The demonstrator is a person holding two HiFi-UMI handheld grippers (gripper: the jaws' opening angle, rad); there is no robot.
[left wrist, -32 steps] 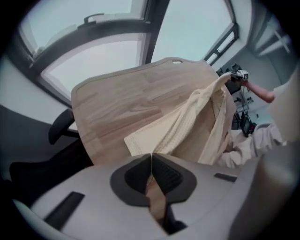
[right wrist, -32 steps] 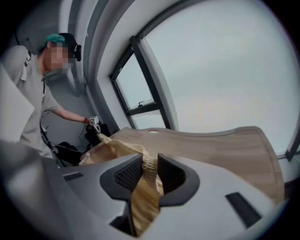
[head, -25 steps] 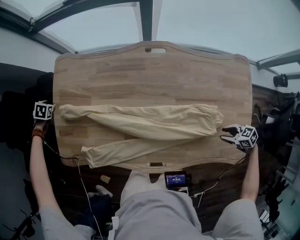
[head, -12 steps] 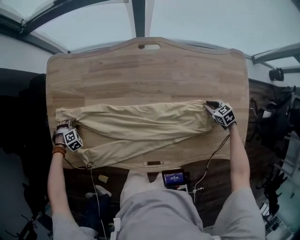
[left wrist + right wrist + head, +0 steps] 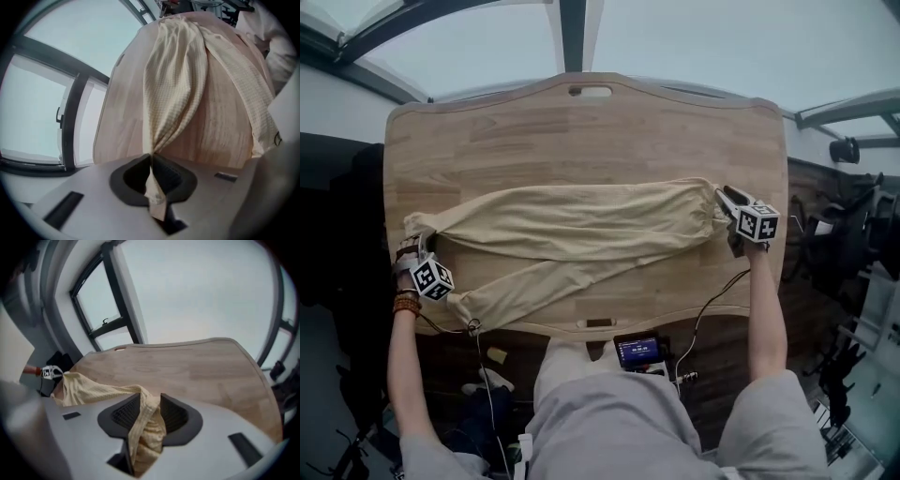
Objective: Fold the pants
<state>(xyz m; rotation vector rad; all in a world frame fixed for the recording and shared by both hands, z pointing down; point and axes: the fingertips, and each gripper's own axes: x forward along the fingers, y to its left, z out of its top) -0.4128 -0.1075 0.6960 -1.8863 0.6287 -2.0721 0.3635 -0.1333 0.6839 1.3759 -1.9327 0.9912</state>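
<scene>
The pale yellow pants [image 5: 581,225] lie stretched left to right across the middle of the frame on the wooden counter [image 5: 581,131], one leg slanting toward the lower left.

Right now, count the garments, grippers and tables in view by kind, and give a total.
Pants: 1
Grippers: 2, the left gripper shut on a cuff of the pants, the right gripper with fingers closing on the waistband between them
Table: 1
Total: 4
</scene>
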